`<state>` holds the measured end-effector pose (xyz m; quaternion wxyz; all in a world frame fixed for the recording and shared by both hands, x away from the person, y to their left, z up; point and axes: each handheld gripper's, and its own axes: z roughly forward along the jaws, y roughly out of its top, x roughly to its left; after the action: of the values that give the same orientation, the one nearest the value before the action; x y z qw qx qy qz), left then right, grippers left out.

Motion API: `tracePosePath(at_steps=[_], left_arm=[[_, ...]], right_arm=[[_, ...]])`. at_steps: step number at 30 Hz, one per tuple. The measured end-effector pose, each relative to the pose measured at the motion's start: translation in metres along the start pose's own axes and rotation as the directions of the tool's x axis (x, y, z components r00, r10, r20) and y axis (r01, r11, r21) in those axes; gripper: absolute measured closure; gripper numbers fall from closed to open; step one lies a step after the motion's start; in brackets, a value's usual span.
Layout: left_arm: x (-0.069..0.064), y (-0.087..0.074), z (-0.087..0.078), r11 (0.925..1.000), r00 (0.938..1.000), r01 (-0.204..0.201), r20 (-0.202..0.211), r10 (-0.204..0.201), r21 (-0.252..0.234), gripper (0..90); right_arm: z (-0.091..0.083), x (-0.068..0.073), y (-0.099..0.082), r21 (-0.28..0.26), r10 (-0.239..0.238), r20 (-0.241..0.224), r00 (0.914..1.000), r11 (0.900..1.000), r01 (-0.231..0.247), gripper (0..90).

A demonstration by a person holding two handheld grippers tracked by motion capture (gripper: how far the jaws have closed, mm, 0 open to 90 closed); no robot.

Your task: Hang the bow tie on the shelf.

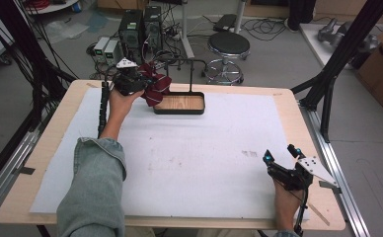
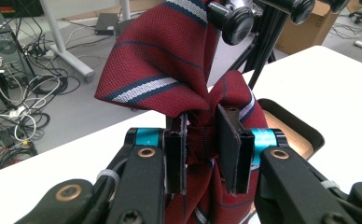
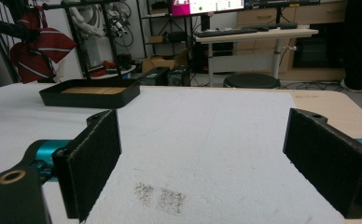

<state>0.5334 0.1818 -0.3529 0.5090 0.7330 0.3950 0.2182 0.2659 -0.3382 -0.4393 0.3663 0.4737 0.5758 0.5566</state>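
Spanning the scene, the table (image 1: 288, 106) carried a tray (image 1: 179, 103) with a black rack (image 1: 189, 74) rising from it at the far edge. Beside that rack's left end, the left gripper (image 2: 202, 144) had its jaws clamped on a bunched maroon tie (image 2: 160, 60) with white-and-navy stripes, hanging roughly vertical just left of the tray. Well apart, the right gripper (image 3: 202, 163) rested wide open, holding nothing.

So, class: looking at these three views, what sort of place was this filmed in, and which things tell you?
Most likely a lab or workshop set up for recording. Desktop computer towers with tangled cables stand on the floor, black metal framing surrounds the table, and a desk with a monitor and keyboard stands behind.
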Motion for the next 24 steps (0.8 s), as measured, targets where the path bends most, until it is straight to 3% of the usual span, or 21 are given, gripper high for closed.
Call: tracePosePath(at_steps=[9,13,24], left_arm=[[0.002,0.005,-0.011,0.9998,0.9998,0.004,-0.017,-0.005,-0.021,63.2],[0.002,0.006,-0.022,0.9985,0.9995,0.005,-0.031,-0.006,-0.054,59.8],[-0.008,0.004,-0.079,0.9920,0.9981,0.000,-0.060,-0.007,-0.126,57.0]], right_arm=[[0.000,0.000,0.000,0.000,0.001,0.001,1.0000,1.0000,-0.001,10.3],[0.000,0.000,0.000,-0.002,0.002,0.000,1.0000,1.0000,-0.002,10.3],[-0.001,-0.001,0.000,-0.009,0.004,0.002,1.0000,1.0000,-0.004,10.3]])
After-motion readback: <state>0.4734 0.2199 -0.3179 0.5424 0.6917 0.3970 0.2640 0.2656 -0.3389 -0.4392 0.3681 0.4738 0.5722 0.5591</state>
